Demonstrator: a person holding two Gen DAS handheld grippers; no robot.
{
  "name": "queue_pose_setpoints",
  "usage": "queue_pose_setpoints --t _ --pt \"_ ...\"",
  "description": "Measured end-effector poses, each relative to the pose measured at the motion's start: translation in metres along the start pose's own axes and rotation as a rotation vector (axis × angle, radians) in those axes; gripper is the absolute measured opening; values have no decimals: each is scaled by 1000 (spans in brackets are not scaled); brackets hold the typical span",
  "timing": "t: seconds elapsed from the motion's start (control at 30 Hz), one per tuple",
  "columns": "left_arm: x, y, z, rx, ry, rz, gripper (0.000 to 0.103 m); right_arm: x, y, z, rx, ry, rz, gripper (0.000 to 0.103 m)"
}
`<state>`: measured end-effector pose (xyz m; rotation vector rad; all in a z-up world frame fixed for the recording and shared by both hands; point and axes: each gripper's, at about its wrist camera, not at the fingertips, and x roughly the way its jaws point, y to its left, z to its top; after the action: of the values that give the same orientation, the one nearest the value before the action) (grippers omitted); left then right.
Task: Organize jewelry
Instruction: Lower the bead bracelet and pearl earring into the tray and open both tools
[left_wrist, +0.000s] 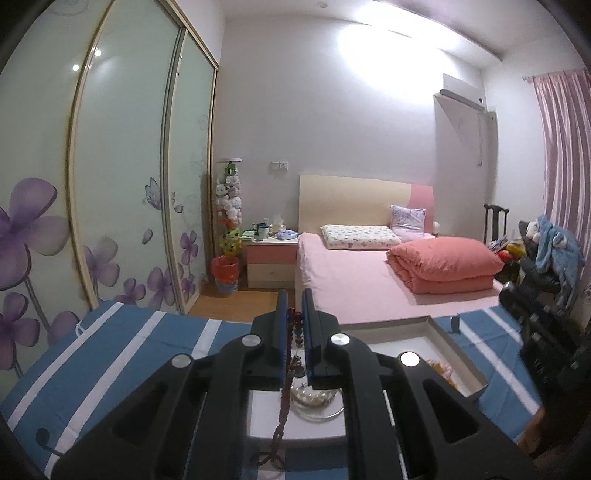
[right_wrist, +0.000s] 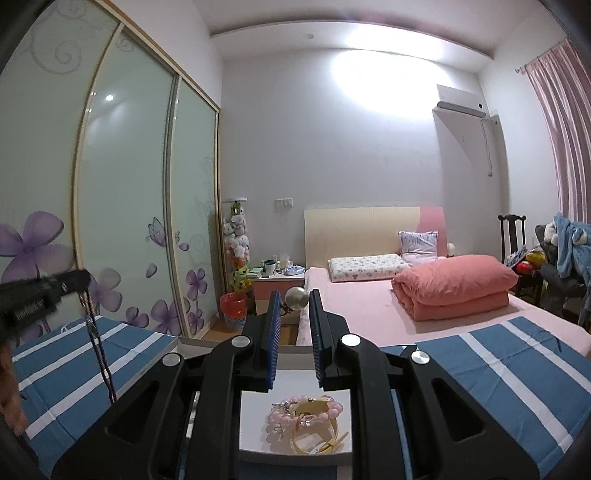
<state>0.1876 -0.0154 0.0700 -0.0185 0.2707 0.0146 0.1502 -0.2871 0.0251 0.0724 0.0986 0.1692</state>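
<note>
My left gripper (left_wrist: 295, 314) is clamped on a dark beaded necklace (left_wrist: 284, 398) dangling over the white box (left_wrist: 458, 350); my right gripper (right_wrist: 293, 301) pinches a pearl earring (right_wrist: 295, 298) above the pink bracelet (right_wrist: 306, 411).

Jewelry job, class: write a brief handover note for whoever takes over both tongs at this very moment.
Left tongs: shut on a dark red beaded string, which hangs over the white box.
Right tongs: shut on a pearl piece, held in the air.
In the box: pink bead bracelet, yellow bangle, pearls.
Done: those pieces are boxed.
Left: place the string and the pearl piece.
</note>
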Motion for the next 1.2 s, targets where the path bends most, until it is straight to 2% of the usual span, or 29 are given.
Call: queue_pose_setpoints --t 0.3,0.73,0.93,1.2 --pt "-6 0 36 -9 -37 -48 9 7 1 4 10 17 6 16" --pt "13 -5 63 -22 -57 -54 9 20 -5 8 19 28 4 16" --pt "28 -7 53 -12 -3 -51 9 26 -4 0 27 55 10 16" --pt "60 -6 15 -9 103 -60 9 34 0 -12 18 102 24 16"
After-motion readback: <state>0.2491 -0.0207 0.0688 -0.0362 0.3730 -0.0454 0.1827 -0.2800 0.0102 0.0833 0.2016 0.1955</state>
